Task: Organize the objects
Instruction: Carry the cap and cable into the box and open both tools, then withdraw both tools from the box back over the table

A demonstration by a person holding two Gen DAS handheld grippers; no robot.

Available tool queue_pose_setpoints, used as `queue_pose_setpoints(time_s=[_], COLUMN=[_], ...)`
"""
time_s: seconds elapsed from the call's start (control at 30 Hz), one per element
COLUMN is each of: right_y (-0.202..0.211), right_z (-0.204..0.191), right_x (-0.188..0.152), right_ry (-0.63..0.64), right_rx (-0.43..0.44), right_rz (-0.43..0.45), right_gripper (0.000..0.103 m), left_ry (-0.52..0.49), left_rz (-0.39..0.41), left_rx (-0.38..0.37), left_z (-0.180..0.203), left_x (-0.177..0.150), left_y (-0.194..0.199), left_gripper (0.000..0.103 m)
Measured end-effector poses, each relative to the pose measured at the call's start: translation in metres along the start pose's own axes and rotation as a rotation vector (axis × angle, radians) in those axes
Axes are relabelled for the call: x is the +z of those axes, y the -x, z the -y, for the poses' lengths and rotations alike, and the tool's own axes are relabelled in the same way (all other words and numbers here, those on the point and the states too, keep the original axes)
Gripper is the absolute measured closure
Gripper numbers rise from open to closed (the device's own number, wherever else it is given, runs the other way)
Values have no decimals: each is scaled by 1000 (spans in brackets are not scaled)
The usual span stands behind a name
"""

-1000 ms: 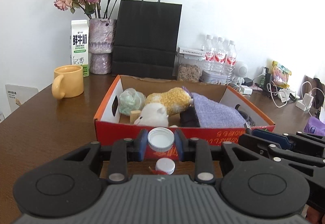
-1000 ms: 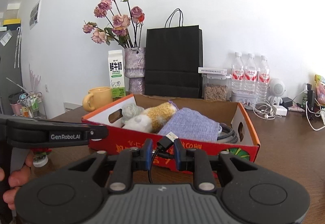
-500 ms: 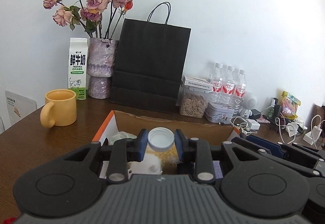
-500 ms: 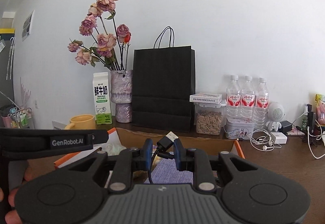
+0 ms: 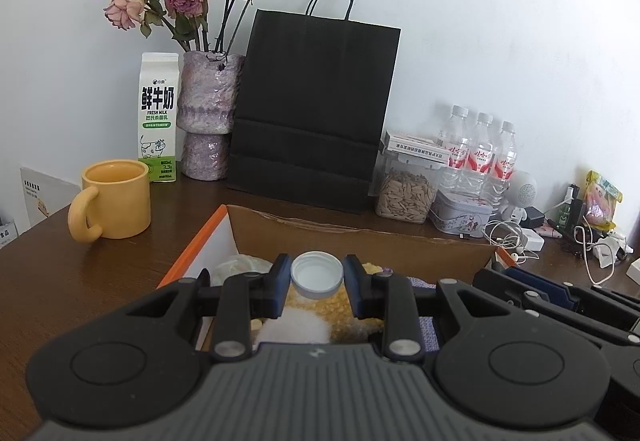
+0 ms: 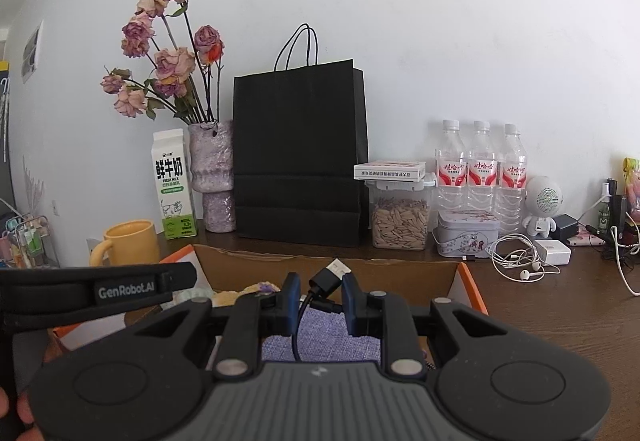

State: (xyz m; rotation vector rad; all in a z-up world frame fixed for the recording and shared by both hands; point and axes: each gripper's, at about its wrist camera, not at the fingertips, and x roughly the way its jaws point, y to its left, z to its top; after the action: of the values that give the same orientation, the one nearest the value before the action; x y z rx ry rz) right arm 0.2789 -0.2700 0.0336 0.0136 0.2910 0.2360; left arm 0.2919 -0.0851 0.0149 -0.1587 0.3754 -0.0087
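Left gripper (image 5: 317, 275): jaws narrow, clamped on a white bottle cap (image 5: 317, 274), open side facing the camera, held above the cardboard box (image 5: 360, 241).

Right gripper (image 6: 320, 295): jaws narrow, pinching a black USB cable (image 6: 325, 279) just behind its plug; the metal plug tip sticks up past the pads, the cord hangs down between the fingers. Held over the same box.

Box: brown inside wall at the far end, orange rim, open top. Contents under the grippers: purple cloth (image 6: 320, 339), a yellow and white plush toy (image 5: 320, 315), a pale crumpled bag (image 5: 236, 267) in the left corner. All largely hidden by the gripper bodies.

Table (image 5: 80, 273): dark wood. Left of the box, a yellow mug (image 5: 114, 203), handle toward the camera.

Against the wall behind the box, left to right: milk carton (image 5: 158, 117), mottled purple vase (image 5: 210, 121) with dried roses, black paper bag (image 5: 316, 109), clear jar of seeds (image 5: 408, 195) with a flat packet on its lid, small tin (image 5: 460, 215), three water bottles (image 5: 482, 157). Far right: white earphones (image 6: 516, 261), chargers and cords.

Part of the left gripper's body crosses the right wrist view at lower left, with fingertips of a hand (image 6: 16, 411) at the edge.
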Motion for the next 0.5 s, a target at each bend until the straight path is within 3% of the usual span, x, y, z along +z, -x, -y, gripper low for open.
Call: queue_pose_setpoints(time_s=[0.03,0.1,0.13,0.2,0.23,0.27,0.5], right_y=[-1,-1,0,1,1,2,3], right_z=[0,0,1,3,4,3,-1], right_x=[-1,-4,-5,-6,-7,-8,-11], right_ry=[3,4,3,-5,-7,-4,19], right_rx=[0,-4,-11,-18,-26,-38,-83], right_rz=[-6,-20,-23,-30,-28,-23,-20], right_gripper=[82,82,78,50,23,6,0], left_ry=[1,-1,1,1,3,4,-5], left_rz=[1,3,8,20,27,35,47], left_rx=[3,7,13,24,31,40,62], left_z=[-1,-2,-3,-4,-4,-5,-4], left_x=[0,-2,-3,-4,-4,-4,-6], left_y=[1,2,3,5,6,6,5], left_gripper=[73,62,48,27,12,0,0])
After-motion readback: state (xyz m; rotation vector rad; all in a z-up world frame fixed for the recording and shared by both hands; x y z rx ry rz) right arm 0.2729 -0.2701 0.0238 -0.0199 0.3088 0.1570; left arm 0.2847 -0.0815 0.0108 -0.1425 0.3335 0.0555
